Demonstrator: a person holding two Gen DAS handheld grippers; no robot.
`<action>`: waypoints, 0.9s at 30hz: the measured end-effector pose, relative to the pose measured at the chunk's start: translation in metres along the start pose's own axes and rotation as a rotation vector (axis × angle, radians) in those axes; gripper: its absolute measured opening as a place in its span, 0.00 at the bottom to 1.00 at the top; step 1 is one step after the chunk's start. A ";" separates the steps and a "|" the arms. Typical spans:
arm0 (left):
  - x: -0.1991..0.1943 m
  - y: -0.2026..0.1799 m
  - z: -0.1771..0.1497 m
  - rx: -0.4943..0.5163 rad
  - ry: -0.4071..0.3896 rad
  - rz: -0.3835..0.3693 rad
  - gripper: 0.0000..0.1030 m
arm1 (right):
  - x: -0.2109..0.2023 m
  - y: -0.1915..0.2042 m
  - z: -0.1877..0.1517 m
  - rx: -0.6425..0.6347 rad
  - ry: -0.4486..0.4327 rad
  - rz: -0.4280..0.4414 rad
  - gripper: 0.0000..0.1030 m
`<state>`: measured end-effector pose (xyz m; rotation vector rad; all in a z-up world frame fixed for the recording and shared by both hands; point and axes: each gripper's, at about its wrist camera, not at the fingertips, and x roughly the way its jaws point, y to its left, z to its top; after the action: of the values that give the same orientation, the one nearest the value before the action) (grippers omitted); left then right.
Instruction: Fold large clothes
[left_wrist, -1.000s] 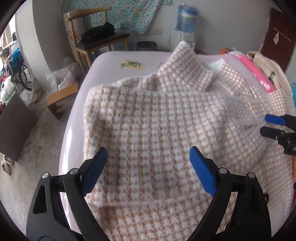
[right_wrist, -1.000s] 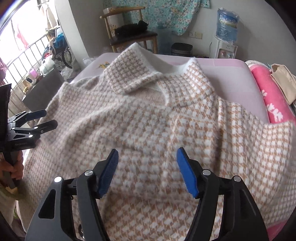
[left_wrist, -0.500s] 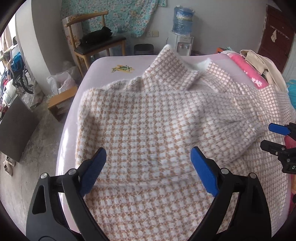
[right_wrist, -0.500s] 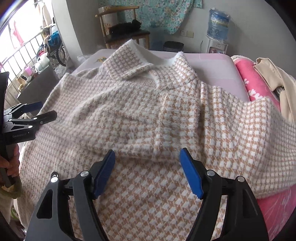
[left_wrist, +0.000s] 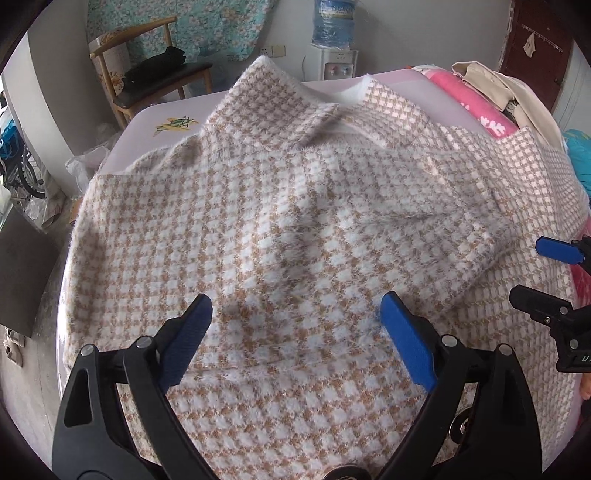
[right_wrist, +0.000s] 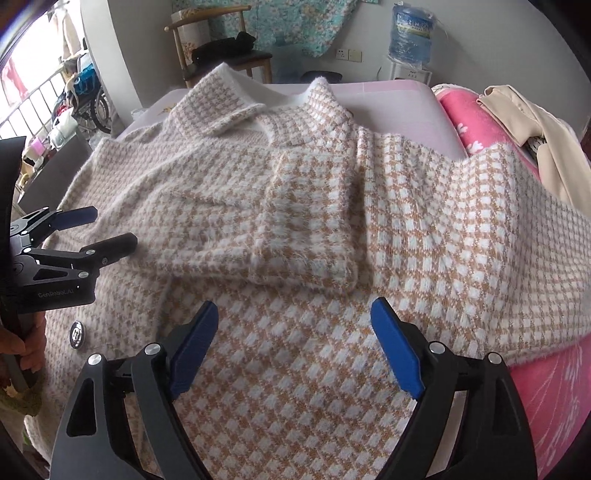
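Observation:
A large tan-and-white houndstooth sweater (left_wrist: 295, 206) lies spread over a pale pink table (left_wrist: 147, 122), collar at the far end. One sleeve (right_wrist: 280, 229) is folded across its chest. My left gripper (left_wrist: 295, 314) hovers open above the sweater's lower half, nothing between its blue pads. My right gripper (right_wrist: 295, 317) hangs over the hem side, its jaws opening, with no cloth between the pads. Each gripper shows at the edge of the other's view: the right gripper (left_wrist: 543, 269) and the left gripper (right_wrist: 107, 229), held by a hand (right_wrist: 29, 350).
A pink blanket (right_wrist: 480, 122) and a beige garment (right_wrist: 535, 136) lie along the table's right side. Beyond the far edge stand a wooden chair (left_wrist: 155, 81) with dark clothes and a water dispenser (left_wrist: 332, 48). A bicycle and clutter sit at the left.
Both grippers drew back toward the hem, so more of the sweater shows. The right gripper's jaws spread wider. The folded sleeve now lies flat across the chest.

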<state>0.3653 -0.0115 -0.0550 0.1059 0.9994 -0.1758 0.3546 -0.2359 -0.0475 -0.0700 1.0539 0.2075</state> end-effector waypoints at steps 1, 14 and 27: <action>0.001 0.001 0.000 -0.007 -0.004 0.004 0.90 | 0.006 -0.001 -0.002 -0.003 0.012 -0.003 0.80; 0.006 0.007 -0.003 -0.063 0.002 -0.009 0.93 | -0.005 -0.010 -0.008 0.003 -0.031 0.056 0.87; 0.010 0.006 -0.001 -0.056 0.015 -0.004 0.93 | -0.111 -0.252 -0.010 0.553 -0.165 -0.084 0.87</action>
<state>0.3713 -0.0065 -0.0636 0.0539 1.0193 -0.1510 0.3438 -0.4989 0.0336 0.3952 0.9106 -0.1568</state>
